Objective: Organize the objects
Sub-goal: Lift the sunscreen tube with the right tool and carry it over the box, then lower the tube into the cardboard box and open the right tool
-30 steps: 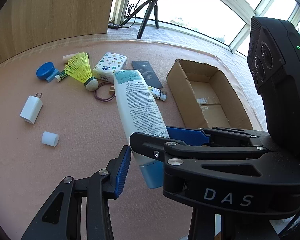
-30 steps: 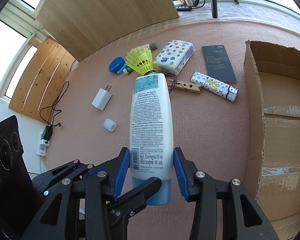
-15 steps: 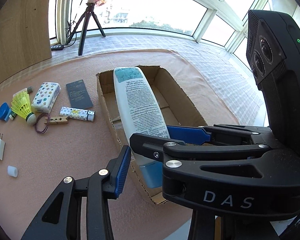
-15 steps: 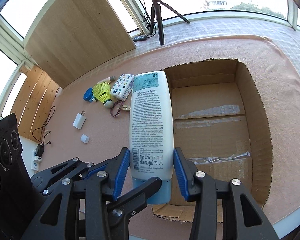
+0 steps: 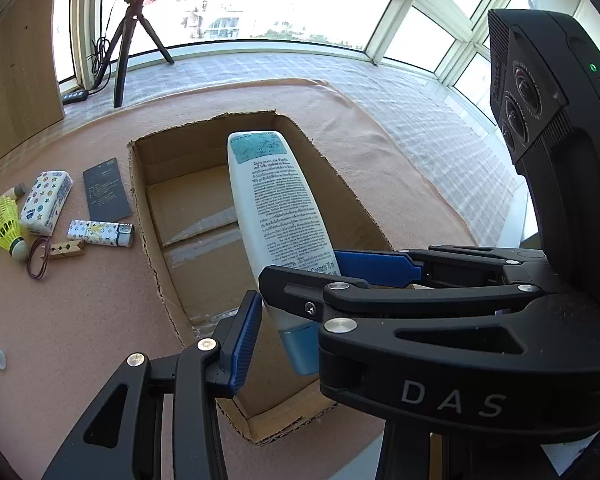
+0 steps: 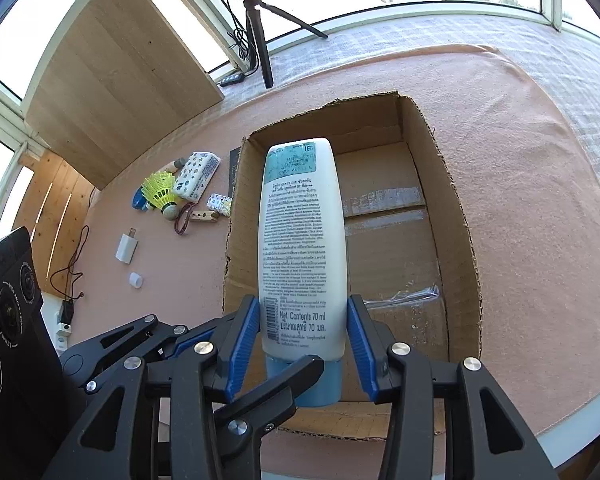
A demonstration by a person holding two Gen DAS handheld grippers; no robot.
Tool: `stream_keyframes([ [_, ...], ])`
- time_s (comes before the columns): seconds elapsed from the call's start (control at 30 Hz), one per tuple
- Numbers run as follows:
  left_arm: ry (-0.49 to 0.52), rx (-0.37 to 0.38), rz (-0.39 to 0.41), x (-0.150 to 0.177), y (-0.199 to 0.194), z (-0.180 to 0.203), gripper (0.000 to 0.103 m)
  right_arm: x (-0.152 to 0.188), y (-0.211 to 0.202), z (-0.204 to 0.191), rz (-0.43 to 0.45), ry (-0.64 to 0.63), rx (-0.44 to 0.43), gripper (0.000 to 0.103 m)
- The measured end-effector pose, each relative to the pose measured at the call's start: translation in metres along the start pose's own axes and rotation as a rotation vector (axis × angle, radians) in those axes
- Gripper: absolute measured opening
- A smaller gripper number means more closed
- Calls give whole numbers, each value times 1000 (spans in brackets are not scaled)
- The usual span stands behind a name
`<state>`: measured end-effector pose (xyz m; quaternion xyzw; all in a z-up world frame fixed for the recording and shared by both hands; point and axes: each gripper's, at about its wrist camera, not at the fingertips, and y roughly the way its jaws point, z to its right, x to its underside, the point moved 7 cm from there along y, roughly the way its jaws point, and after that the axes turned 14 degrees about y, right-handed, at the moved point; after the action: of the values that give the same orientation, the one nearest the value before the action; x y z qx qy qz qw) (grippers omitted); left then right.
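A: White bottle (image 5: 276, 208), blue cap toward the cameras, held in the air at the centre of both views; label faces up; it hangs above the open cardboard box (image 5: 188, 152), not inside it yet.

B: Who has it?

A: Right gripper (image 6: 302, 320); its blue pads press the two narrow sides just above the cap, jaws at a middling width. Left gripper (image 5: 296, 344) is crowded in at the same end; one blue pad (image 5: 242, 340) sits right beside the bottle's lower edge, its other finger crosses in front of the cap in the right wrist view; whether it truly clamps, I cannot tell.

B: What is new?

A: A second ago the bottle hung over the pink mat (image 5: 80, 320) with the loose things right behind it and the box off at the right; now the box fills the middle of both frames under the bottle, and the shuttlecock (image 5: 2, 224), patterned tissue pack (image 5: 46, 202), dark card (image 5: 106, 190) and lighter (image 5: 100, 234) sit at the left edge. The grip looks the same throughout.

B: Meaning?

A: Carry looks about done; what remains, I judge, is lowering and letting go over the bare box floor; the rest on the mat still waits.
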<state>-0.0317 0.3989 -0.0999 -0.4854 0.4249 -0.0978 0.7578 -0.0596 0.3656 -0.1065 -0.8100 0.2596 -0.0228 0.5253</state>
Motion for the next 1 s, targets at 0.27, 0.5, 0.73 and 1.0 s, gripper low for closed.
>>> stream_keyframes([
  [0.27, 15, -37, -12, 5, 0, -7, 66, -10, -10, 6, 84, -21, 56, 64],
  [0.5, -3, -66, -12, 12, -12, -19, 66, -11, -11, 2, 88, -20, 51, 64],
  [0.73, -67, -104, -14, 26, -32, -47, 66, -6, -10, -14, 96, -32, 30, 64],
  [1.0, -156, -151, -22, 59, -62, -94, 66, -6, -8, -49, 102, -75, -11, 64],
])
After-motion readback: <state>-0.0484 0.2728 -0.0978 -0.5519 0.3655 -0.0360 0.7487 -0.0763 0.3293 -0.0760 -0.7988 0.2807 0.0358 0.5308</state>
